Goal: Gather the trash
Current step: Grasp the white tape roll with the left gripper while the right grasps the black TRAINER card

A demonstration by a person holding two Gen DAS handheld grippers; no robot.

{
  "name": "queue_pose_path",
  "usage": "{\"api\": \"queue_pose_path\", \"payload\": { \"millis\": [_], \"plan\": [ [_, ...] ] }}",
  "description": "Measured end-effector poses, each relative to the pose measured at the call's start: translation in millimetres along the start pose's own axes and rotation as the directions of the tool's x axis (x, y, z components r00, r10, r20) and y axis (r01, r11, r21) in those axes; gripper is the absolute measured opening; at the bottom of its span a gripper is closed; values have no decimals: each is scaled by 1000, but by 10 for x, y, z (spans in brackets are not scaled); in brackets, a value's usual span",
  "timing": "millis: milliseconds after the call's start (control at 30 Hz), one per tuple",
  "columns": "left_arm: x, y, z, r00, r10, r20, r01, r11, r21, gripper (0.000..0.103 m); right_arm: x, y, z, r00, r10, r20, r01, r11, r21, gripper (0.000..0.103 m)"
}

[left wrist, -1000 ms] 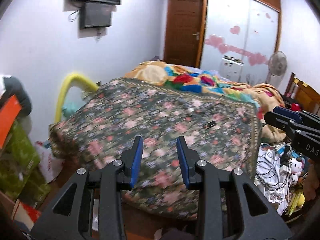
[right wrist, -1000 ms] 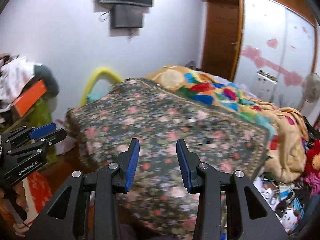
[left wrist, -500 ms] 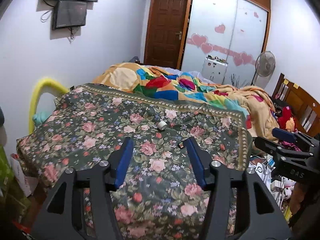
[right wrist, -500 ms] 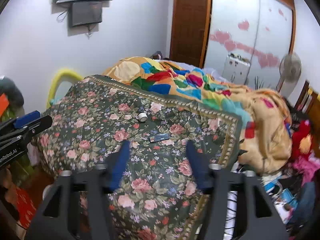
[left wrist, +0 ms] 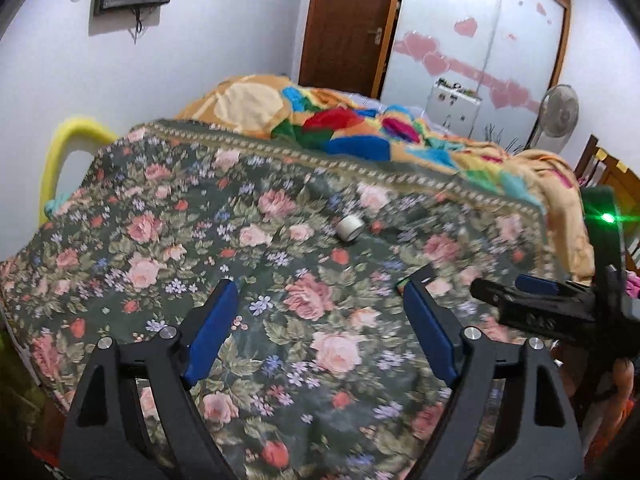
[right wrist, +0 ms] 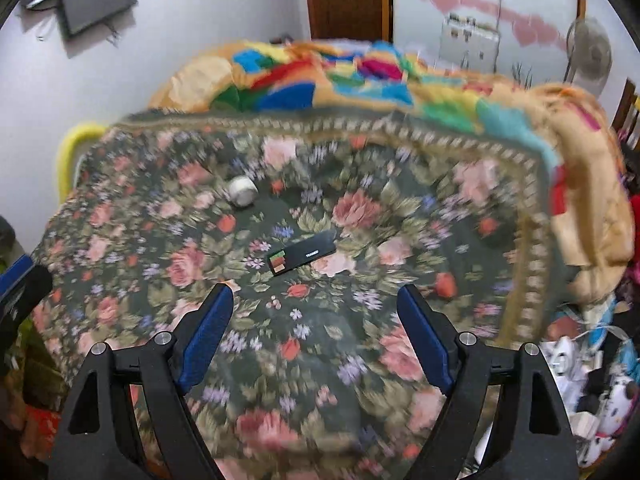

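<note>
Over the near half of the floral bedspread (right wrist: 328, 360), hovering with both tools spread wide and gripping nothing: the right gripper (right wrist: 316, 312) aiming down at the cloth, jaws having just been opening, only flowers showing between the blue pads (right wrist: 208, 332). Likewise on the left, the left gripper (left wrist: 320, 312) having just been widening its jaws, bare fabric between them. Spreading early like this, probably, to be ready for whichever scrap comes first.

Lying just beyond the right gripper's tips, toward the middle of the bedspread, a flat dark wrapper (right wrist: 303, 253), angled with its coloured end nearer and to the left. Looking thin and flush with the soft cloth, so likely needing a low pinch across its narrow width. Resting farther back and to the left, a small white tape roll (right wrist: 242, 191), also visible from the left wrist camera as a pale ring (left wrist: 350, 228) ahead of the left gripper and well apart from it.

Heaping at the far end of the bed, a multicoloured blanket (left wrist: 348, 128), with wardrobe doors (left wrist: 480, 40) behind.
</note>
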State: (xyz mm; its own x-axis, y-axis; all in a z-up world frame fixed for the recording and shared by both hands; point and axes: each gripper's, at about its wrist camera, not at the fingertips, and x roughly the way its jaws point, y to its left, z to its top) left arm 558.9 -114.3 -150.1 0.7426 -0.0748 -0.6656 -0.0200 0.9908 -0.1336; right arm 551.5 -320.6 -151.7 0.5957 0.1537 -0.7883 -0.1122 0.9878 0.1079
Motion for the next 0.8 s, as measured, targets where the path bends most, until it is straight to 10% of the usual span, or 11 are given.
{"api": "queue_pose_path", "payload": {
  "millis": [367, 467, 800],
  "plan": [
    [636, 231, -202, 996, 81, -44, -81, 997, 20, 84, 1091, 21, 262, 995, 16, -95, -2, 989, 148, 78],
    [704, 266, -241, 995, 88, -55, -87, 996, 18, 84, 1207, 108, 265, 994, -11, -113, 22, 995, 102, 54],
    [855, 70, -177, 996, 38, -80, -32, 997, 73, 84, 1110, 4, 1, 998, -25, -65, 23, 999, -28, 23]
  ]
}}
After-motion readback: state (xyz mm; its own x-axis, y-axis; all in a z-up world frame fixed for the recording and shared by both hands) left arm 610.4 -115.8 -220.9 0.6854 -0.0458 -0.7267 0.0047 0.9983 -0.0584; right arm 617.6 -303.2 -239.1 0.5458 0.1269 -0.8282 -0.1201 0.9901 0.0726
